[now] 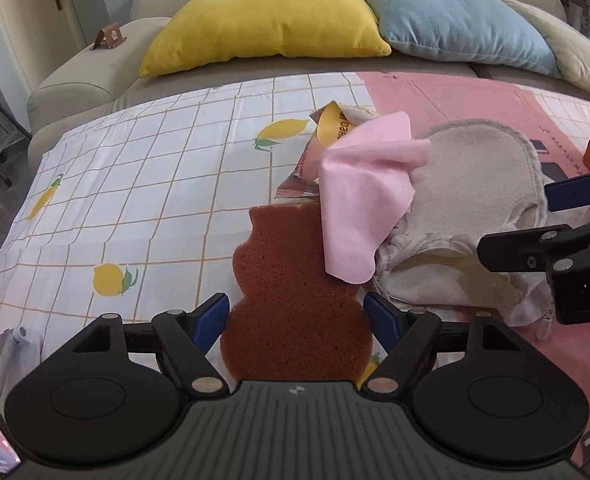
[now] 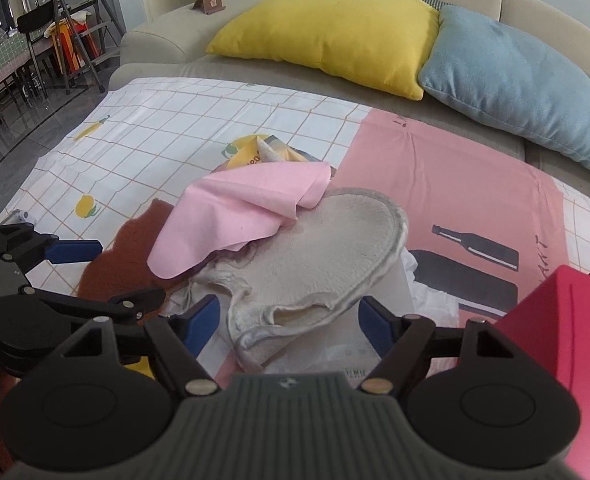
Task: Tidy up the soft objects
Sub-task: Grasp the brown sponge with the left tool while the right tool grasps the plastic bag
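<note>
A brown gourd-shaped sponge (image 1: 291,300) lies on the lemon-print cloth (image 1: 135,184). My left gripper (image 1: 296,316) is open, its blue fingertips on either side of the sponge's near lobe. A pink cloth (image 1: 359,196) drapes over a beige fleece mitt (image 1: 467,208) and a crumpled printed wrapper (image 1: 327,128). In the right wrist view the mitt (image 2: 319,260) lies on a white tissue pack (image 2: 379,292), with the pink cloth (image 2: 239,212) on its far left. My right gripper (image 2: 289,318) is open, its fingertips on either side of the mitt's open cuff. The sponge (image 2: 123,256) shows at left.
A yellow pillow (image 1: 271,16) and a blue pillow (image 1: 455,16) lean on the beige sofa (image 1: 95,60) behind. A pink printed sheet (image 2: 455,184) lies at right. A red box (image 2: 567,340) stands by my right gripper. A white device (image 1: 15,344) sits at the near left.
</note>
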`<action>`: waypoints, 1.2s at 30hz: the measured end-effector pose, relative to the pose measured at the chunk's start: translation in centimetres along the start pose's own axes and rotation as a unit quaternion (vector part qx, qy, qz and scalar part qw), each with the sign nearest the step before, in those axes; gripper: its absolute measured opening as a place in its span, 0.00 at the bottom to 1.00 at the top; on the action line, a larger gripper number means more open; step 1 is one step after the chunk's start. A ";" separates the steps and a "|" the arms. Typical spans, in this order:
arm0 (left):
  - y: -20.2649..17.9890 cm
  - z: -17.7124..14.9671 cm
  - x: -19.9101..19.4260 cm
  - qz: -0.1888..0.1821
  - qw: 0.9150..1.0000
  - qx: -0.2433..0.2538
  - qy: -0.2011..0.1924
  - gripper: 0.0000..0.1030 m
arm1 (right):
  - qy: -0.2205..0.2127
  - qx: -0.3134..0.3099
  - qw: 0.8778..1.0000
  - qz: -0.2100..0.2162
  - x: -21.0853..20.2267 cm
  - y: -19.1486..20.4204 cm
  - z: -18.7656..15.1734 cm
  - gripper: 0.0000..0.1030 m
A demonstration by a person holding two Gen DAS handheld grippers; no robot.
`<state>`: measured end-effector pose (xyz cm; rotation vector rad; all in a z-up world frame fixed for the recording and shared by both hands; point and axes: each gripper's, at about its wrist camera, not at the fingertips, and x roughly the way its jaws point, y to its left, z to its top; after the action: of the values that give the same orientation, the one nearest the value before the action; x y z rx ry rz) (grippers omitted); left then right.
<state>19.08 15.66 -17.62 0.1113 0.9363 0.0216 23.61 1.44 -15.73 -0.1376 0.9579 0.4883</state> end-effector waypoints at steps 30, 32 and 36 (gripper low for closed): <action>-0.9 -2.4 -5.5 -0.094 0.981 -0.139 0.098 0.72 | -0.029 -0.084 0.996 -0.017 -8.8 1.3 -6.3 0.01; -1.8 -2.4 -6.9 -0.079 0.986 -0.121 0.088 0.72 | -0.038 -0.082 0.996 -0.017 -10.4 0.9 -6.5 0.01; -3.5 -2.5 -9.7 -0.070 0.991 -0.094 0.065 0.72 | -0.053 -0.078 0.995 -0.023 -13.3 0.1 -7.8 0.01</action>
<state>11.21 11.75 -11.72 -0.1322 1.0648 -0.0124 11.36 -5.48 -9.38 -0.2722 0.8113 0.5236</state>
